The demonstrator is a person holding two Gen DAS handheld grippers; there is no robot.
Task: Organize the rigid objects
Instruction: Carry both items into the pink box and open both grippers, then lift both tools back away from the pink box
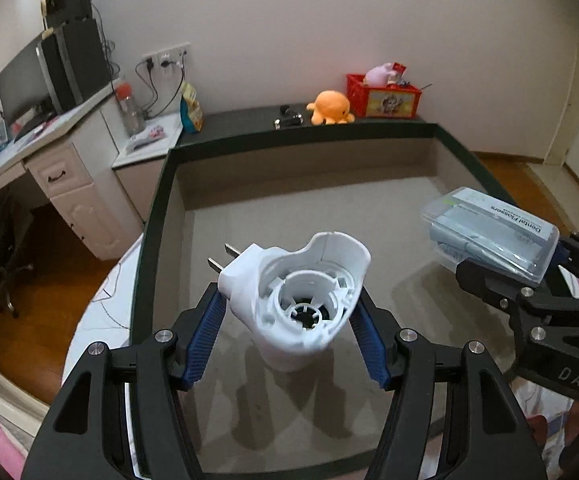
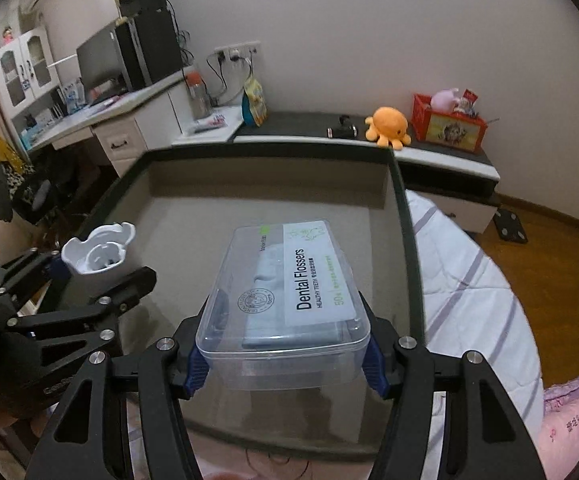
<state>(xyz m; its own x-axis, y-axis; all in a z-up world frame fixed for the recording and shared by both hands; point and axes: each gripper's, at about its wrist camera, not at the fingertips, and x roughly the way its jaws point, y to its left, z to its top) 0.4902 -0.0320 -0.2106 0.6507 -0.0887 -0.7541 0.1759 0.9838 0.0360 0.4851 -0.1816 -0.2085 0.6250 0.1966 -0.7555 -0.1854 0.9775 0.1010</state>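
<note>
The plug-in holder [image 1: 301, 300] is white plastic, smooth and a little glossy, with two metal pins. The box [image 2: 285, 300] is clear glossy plastic with a paper label. The gripper pads [image 1: 205, 340] are blue ribbed rubber on matt black plastic arms with shiny metal screws. The tray [image 1: 329, 216] has a matt grey floor. The octopus toy [image 1: 331, 108] is soft plush cloth. The room floor [image 1: 49, 264] is glossy wood.

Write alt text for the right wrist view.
The right claw grips a clear plastic box labelled Dental Flossers above a large, shallow grey tray. At left, the left claw holds a white plug-in device over the same tray.
</note>
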